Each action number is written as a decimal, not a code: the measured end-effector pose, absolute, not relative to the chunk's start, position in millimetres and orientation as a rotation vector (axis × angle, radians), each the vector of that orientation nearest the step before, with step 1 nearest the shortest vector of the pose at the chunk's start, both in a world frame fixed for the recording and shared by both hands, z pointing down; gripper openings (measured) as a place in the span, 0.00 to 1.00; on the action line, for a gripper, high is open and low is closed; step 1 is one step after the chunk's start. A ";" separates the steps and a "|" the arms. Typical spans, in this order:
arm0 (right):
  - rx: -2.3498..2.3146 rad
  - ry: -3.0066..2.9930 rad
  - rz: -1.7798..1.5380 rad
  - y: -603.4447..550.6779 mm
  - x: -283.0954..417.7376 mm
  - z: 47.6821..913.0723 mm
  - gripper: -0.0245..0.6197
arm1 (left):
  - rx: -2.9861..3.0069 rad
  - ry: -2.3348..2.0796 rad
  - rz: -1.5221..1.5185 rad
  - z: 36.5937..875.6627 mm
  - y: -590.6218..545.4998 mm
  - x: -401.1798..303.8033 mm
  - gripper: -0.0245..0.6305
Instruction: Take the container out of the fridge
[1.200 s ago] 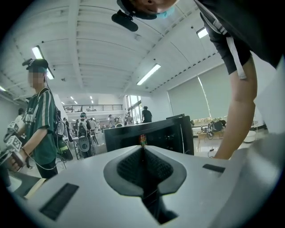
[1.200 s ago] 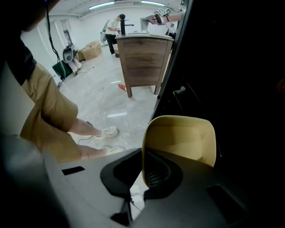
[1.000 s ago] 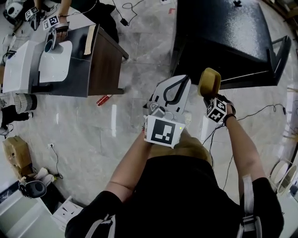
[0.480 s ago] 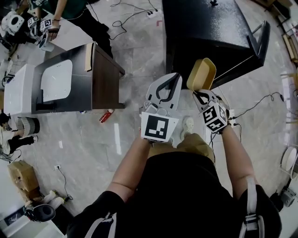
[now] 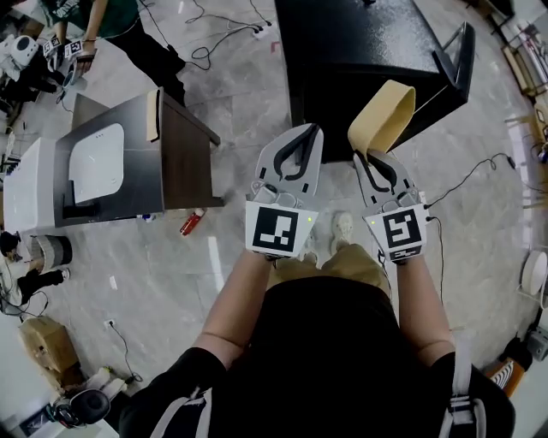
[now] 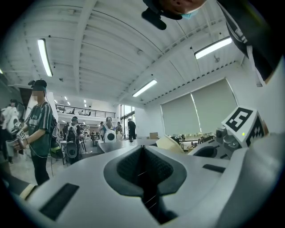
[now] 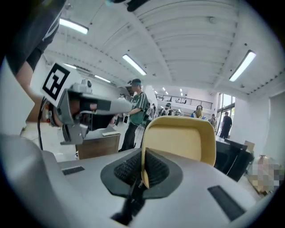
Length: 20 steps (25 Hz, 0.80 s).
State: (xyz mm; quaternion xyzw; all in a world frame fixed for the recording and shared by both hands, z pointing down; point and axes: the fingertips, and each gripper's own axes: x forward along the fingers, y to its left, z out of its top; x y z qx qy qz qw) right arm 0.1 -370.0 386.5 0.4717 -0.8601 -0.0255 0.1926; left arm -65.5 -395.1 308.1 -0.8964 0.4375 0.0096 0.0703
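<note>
In the head view the tan container (image 5: 383, 115) stands tilted on edge in the air, in front of the black fridge (image 5: 360, 51), whose door (image 5: 455, 53) hangs open to the right. My right gripper (image 5: 365, 156) is shut on the container's rim. In the right gripper view the container (image 7: 178, 140) rises from between the pads, its hollow side facing the camera, with the right gripper (image 7: 143, 156) pinching its edge. My left gripper (image 5: 310, 130) is held level beside it, to the left, shut with nothing in it. In its own view the left gripper (image 6: 142, 149) points into the hall.
A dark desk (image 5: 175, 154) carrying a white panel stands at the left. A red can (image 5: 190, 222) lies on the marble floor by it. Another person (image 5: 120, 21) holding grippers stands at top left. Cables (image 5: 210, 43) run over the floor near the fridge.
My right gripper has risen and rolled, bringing the container up and turning it onto its edge. The left gripper has also lifted a little, and the two now sit side by side.
</note>
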 end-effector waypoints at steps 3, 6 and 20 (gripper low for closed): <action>1.411 -2.456 -0.111 -373.2 2.9 359.3 0.10 | -2.734 1.297 0.080 307.1 -391.0 -56.1 0.07; 1.481 -2.497 -0.182 -377.8 2.4 342.3 0.10 | -2.770 1.330 0.141 306.8 -393.3 -55.1 0.07; 1.561 -2.443 -0.179 -339.4 39.3 307.8 0.10 | -2.731 1.245 0.104 286.4 -361.1 -16.1 0.07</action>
